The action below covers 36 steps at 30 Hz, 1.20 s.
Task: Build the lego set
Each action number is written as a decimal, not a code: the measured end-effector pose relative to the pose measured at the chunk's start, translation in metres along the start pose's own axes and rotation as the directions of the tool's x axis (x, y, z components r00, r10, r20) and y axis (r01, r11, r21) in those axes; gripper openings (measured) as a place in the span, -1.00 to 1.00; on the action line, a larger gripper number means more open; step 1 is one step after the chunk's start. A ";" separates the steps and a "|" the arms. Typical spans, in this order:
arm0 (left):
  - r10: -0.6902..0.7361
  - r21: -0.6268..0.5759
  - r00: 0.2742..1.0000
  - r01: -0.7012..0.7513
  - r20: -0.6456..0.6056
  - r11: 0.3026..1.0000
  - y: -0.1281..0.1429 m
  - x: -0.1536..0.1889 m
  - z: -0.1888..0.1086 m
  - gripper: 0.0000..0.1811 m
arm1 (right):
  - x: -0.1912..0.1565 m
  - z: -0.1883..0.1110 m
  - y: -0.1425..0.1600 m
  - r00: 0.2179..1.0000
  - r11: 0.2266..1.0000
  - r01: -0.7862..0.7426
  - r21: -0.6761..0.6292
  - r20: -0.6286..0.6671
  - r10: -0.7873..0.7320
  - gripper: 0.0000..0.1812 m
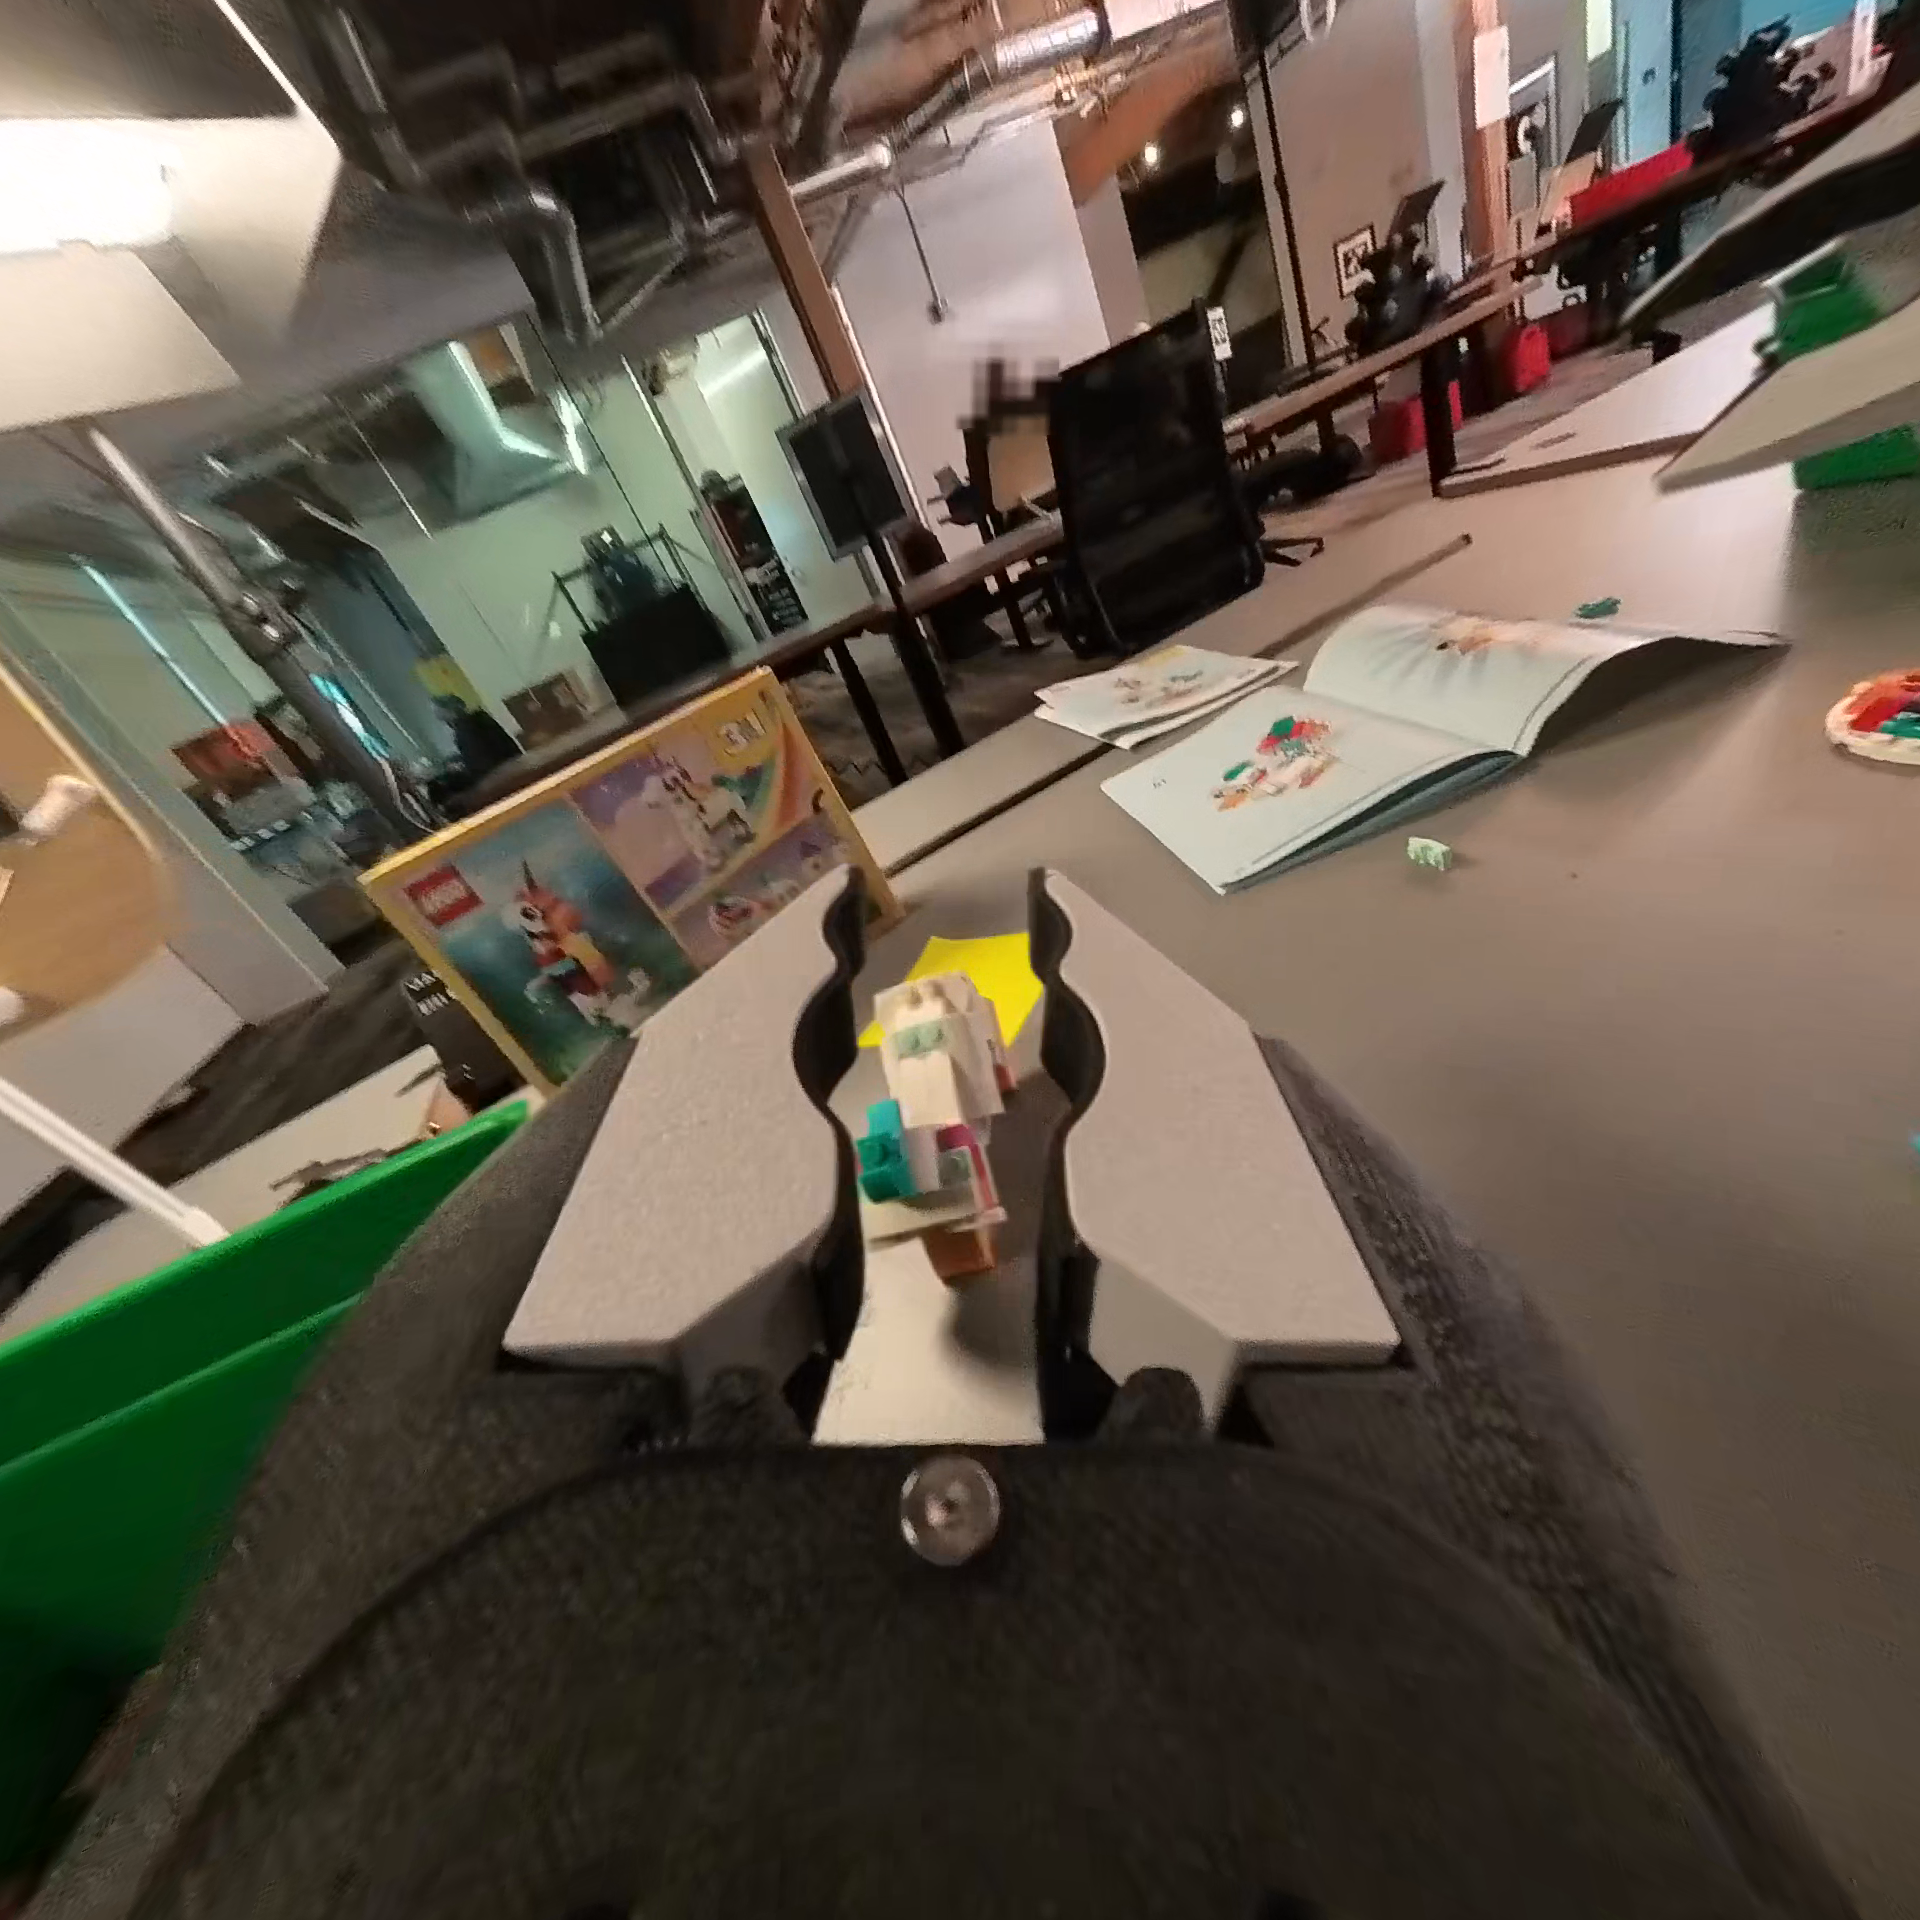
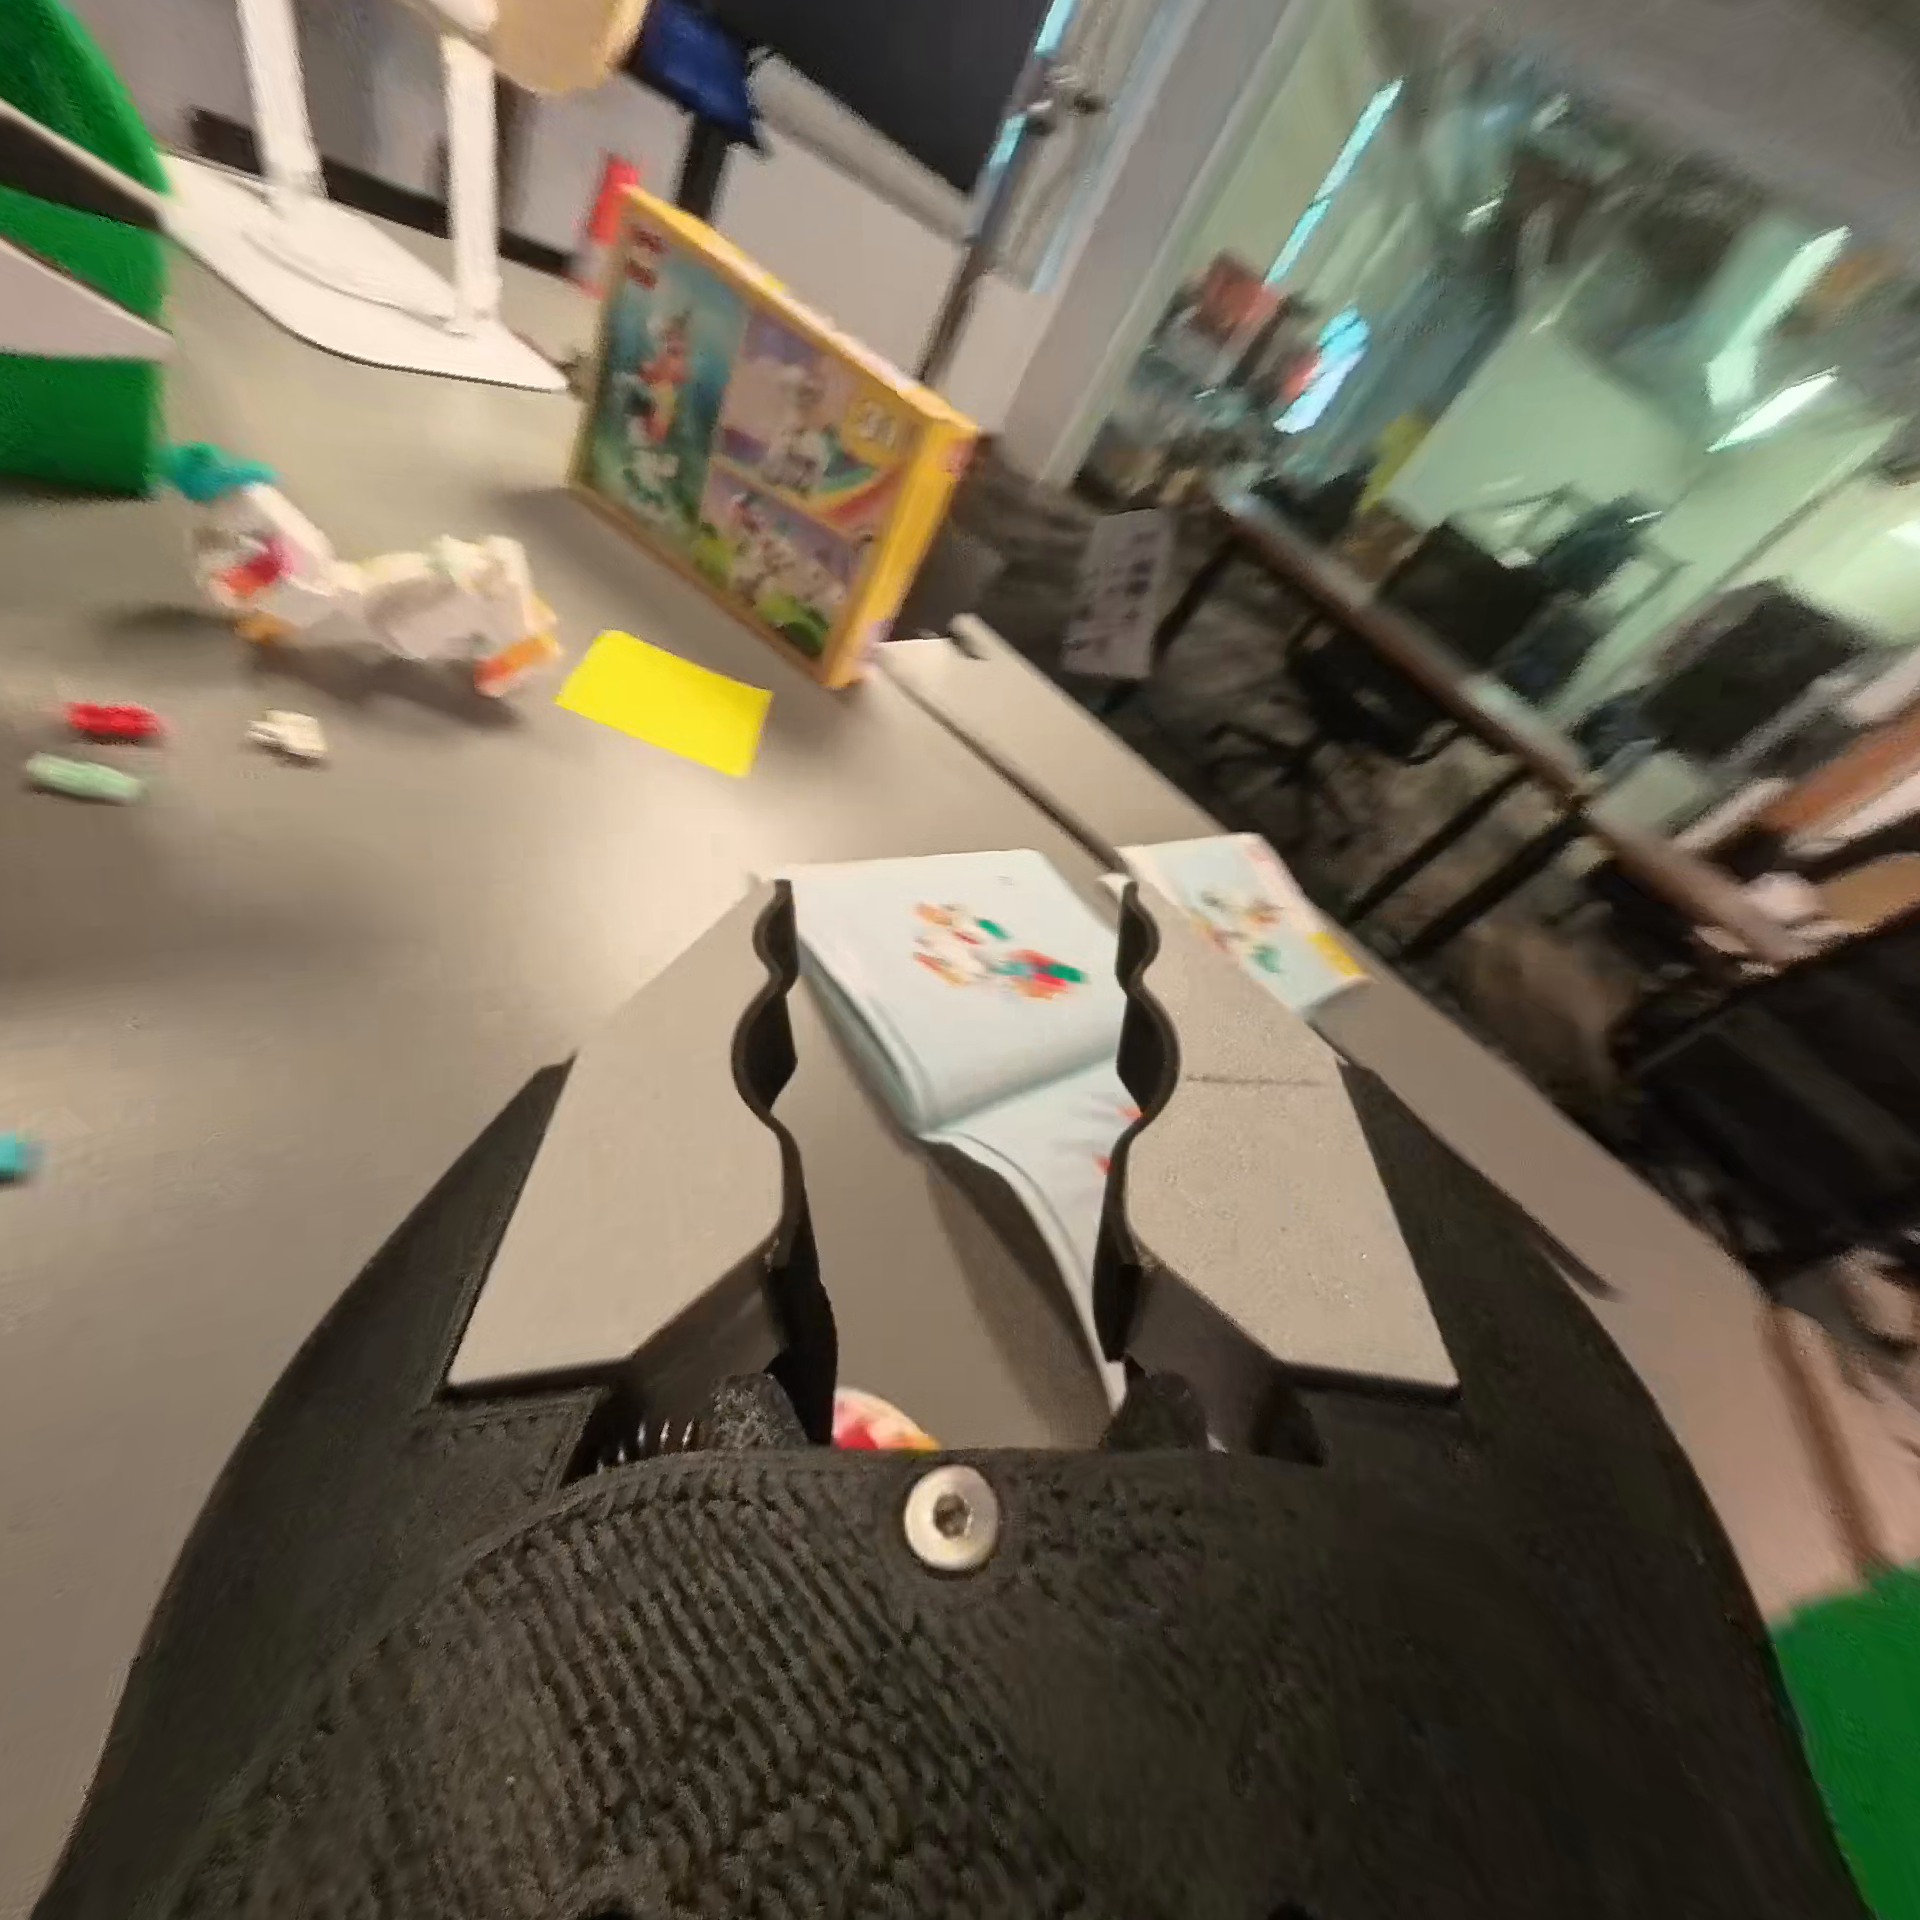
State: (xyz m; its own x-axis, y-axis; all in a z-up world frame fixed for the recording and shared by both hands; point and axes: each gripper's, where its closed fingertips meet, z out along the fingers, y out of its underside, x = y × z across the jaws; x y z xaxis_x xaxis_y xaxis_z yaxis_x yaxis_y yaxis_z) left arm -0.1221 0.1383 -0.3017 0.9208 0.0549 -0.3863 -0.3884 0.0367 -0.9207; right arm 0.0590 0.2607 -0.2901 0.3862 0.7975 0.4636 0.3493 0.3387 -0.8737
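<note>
A small white lego animal model (image 1: pixel 940 1112) with teal, pink and orange parts stands on the grey table (image 1: pixel 1455 1143). My left gripper (image 1: pixel 945 894) is open, with its jaws on either side of the model and not touching it. The model also shows in the right wrist view (image 2: pixel 374 592), far to the left. My right gripper (image 2: pixel 951 899) is open and empty, low over the open instruction booklet (image 2: pixel 966 997). Loose red (image 2: pixel 109 719), white (image 2: pixel 286 732) and mint (image 2: pixel 83 777) pieces lie near the model.
The yellow set box (image 1: pixel 623 862) stands behind the model, and a yellow note (image 2: pixel 665 696) lies beside it. A second booklet (image 1: pixel 1164 686), a small green piece (image 1: pixel 1432 854) and a plate of pieces (image 1: pixel 1881 717) lie to the right. Green panels (image 1: pixel 208 1351) stand at the left.
</note>
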 end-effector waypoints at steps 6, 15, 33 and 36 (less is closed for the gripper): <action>-0.083 -0.023 0.996 0.082 -0.032 0.996 0.007 0.004 0.004 -0.62 | 0.053 -0.044 0.029 0.944 0.988 0.021 0.150 -0.329 0.030 -0.37; -0.123 -0.048 0.992 0.124 0.030 0.991 0.018 -0.007 0.006 -0.47 | 0.050 -0.051 0.024 0.938 0.970 0.071 0.232 -0.345 0.014 -0.44; -0.243 -0.474 0.959 0.284 0.147 0.834 0.090 -0.028 0.026 -0.01 | 0.073 -0.069 0.027 0.907 0.943 -0.052 0.330 -0.380 0.183 -0.49; -0.258 -0.492 0.956 0.294 0.141 0.820 0.094 -0.027 0.027 -0.02 | 0.074 -0.069 0.027 0.904 0.942 -0.056 0.330 -0.383 0.188 -0.49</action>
State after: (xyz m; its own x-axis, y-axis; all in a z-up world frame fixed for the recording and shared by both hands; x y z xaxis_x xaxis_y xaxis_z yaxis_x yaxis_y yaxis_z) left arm -0.1844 0.1669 -0.3762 0.9751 0.1838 -0.1242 -0.0302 -0.4446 -0.8952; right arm 0.1565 0.2943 -0.2695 0.7420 0.5936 0.3115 0.0260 0.4388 -0.8982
